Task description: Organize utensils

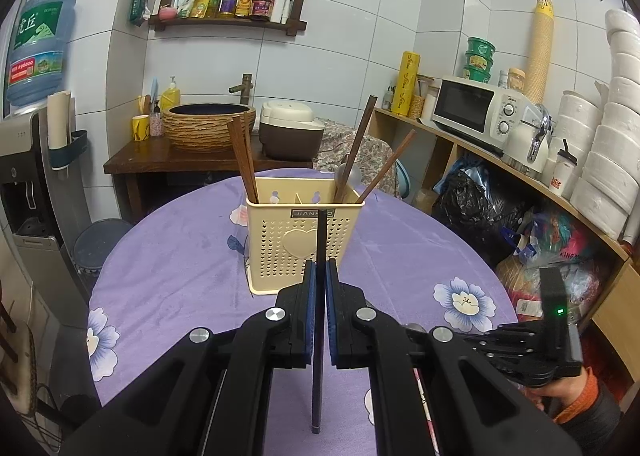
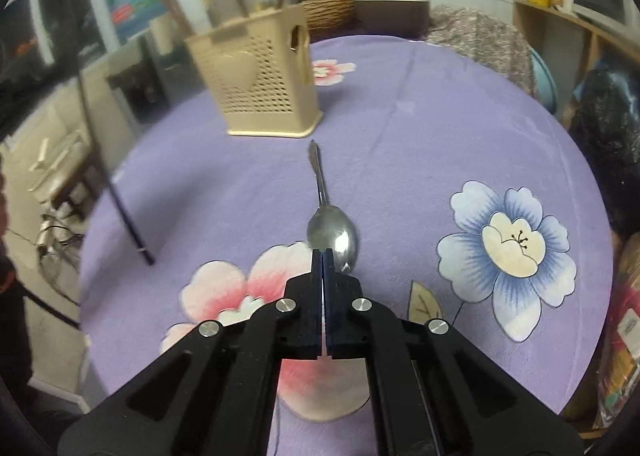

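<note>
My left gripper [image 1: 320, 268] is shut on a dark chopstick [image 1: 320, 234] that stands upright between its blue pads, just in front of the cream utensil holder [image 1: 300, 240]. In the holder are brown wooden chopsticks [image 1: 244, 159] and a metal spoon [image 1: 347, 175]. In the right wrist view the holder [image 2: 260, 87] stands at the table's far side, and the dark chopstick [image 2: 116, 191] slants at the left. A steel spoon [image 2: 332, 234] lies on the cloth, handle toward the holder. My right gripper [image 2: 322, 256] is shut, its tips over the near edge of the spoon's bowl.
The round table wears a purple flowered cloth [image 2: 440, 127]. Behind it stand a rice cooker [image 1: 290, 129] and a basin [image 1: 208, 125] on a dark counter. A shelf with a microwave [image 1: 476, 111] and bags [image 1: 476, 207] fills the right side. A water dispenser [image 1: 28, 191] is at left.
</note>
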{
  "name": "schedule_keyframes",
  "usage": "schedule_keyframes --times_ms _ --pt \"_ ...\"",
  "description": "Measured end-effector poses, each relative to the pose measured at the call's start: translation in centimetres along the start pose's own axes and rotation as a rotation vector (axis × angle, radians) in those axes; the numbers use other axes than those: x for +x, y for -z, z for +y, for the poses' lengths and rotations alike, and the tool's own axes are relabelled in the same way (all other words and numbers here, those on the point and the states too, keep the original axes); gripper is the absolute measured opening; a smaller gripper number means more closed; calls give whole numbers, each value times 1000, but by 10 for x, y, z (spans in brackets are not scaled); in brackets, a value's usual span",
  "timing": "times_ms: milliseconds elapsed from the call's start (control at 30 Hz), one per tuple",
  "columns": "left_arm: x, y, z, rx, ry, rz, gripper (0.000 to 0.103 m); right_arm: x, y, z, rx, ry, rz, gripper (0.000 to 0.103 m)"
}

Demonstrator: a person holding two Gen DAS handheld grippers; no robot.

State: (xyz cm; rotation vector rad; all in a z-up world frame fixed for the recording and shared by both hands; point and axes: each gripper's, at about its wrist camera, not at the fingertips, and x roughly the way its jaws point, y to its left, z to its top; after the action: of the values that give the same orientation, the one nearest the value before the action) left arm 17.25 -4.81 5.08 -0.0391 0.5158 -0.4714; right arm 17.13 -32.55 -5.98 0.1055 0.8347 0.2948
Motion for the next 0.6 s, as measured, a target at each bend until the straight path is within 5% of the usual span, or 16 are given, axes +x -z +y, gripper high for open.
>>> schedule_keyframes --times_ms 100,167,233,333,600 --pt "0 0 0 -4 0 0 6 -8 -2 -6 14 32 -54 2" --pt "-1 0 0 -4 0 -1 6 -4 -3 -6 28 38 -58 14" --pt "0 0 -1 -2 -3 -1 6 5 -3 0 37 32 -48 79" --pt "-1 1 0 -6 -1 0 6 13 -8 11 5 61 -54 79" --pt "-1 2 0 -3 0 1 6 81 -72 15 -27 -52 34 80"
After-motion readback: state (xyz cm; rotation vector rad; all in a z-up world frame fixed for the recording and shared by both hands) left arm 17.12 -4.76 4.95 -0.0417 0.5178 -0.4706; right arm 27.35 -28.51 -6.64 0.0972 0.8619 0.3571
